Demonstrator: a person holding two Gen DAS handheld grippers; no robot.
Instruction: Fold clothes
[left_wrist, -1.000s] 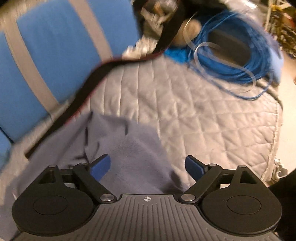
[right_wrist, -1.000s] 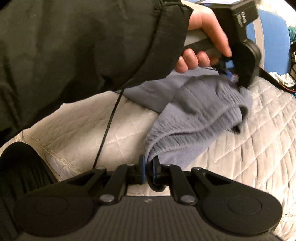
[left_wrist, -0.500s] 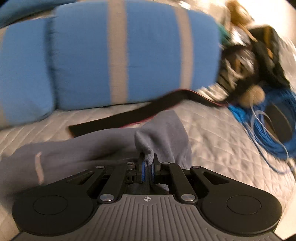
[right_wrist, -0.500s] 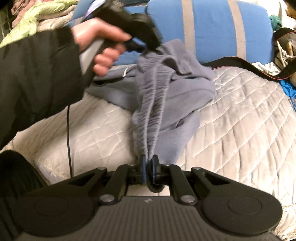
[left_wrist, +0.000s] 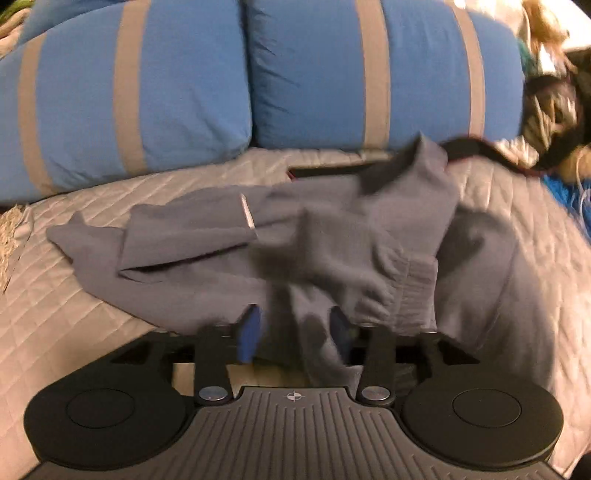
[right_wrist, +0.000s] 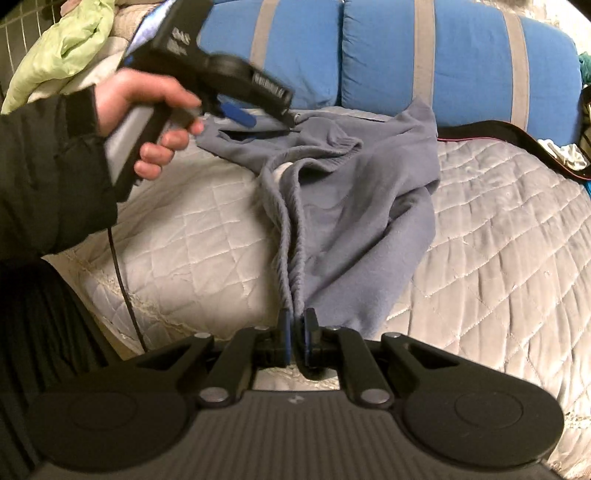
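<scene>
A grey-blue sweatshirt (right_wrist: 354, 192) lies crumpled on the quilted bedcover (right_wrist: 498, 240), in front of two blue striped pillows (left_wrist: 362, 70). The right gripper (right_wrist: 295, 338) is clamped on its ribbed hem — the fabric runs straight up from the closed pads. The left gripper (left_wrist: 293, 332) is opening its jaws, a fold of cloth loose between the blue pads — the left hand (right_wrist: 147, 110) holds it above the garment's far edge.
</scene>
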